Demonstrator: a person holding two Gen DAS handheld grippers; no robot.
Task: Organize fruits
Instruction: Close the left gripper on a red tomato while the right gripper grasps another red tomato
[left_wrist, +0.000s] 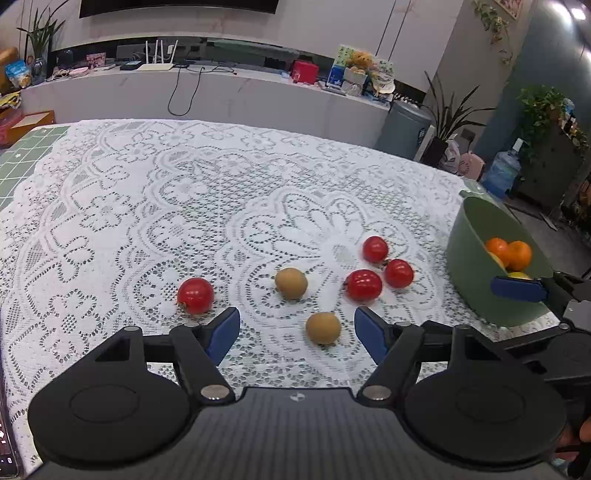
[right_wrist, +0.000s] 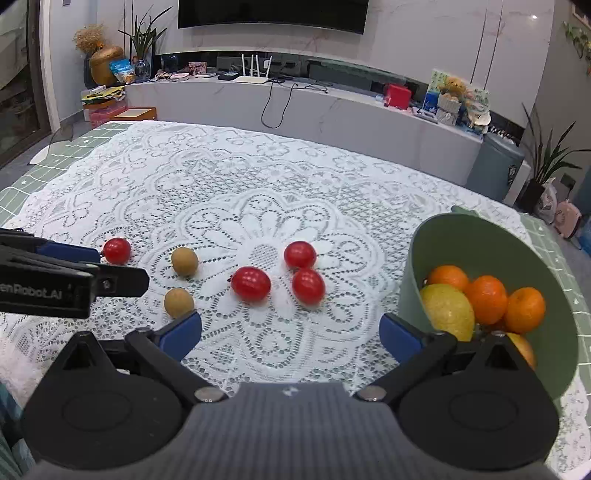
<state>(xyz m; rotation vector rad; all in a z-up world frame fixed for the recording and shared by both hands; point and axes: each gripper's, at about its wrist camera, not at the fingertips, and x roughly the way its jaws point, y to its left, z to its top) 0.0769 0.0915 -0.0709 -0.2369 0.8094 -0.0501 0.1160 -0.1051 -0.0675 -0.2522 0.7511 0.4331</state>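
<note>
Several red tomatoes lie on the lace cloth: one alone at the left (left_wrist: 195, 295) (right_wrist: 116, 251), three clustered (left_wrist: 364, 284) (right_wrist: 251, 284). Two brown round fruits lie between them (left_wrist: 291, 283) (left_wrist: 323, 328) (right_wrist: 184, 261) (right_wrist: 178, 302). A green bowl (left_wrist: 469, 258) (right_wrist: 436, 236) at the right holds oranges (right_wrist: 487, 299) and a yellow fruit (right_wrist: 447, 311). My left gripper (left_wrist: 297, 334) is open and empty, with the near brown fruit between its fingers. My right gripper (right_wrist: 290, 334) is open and empty, right finger beside the bowl.
The white lace cloth (left_wrist: 166, 206) covers a green grid mat (left_wrist: 22, 158). The table's far edge faces a long white counter (right_wrist: 295, 107) with a router and boxes. A grey bin (left_wrist: 404, 129) and potted plants stand to the right.
</note>
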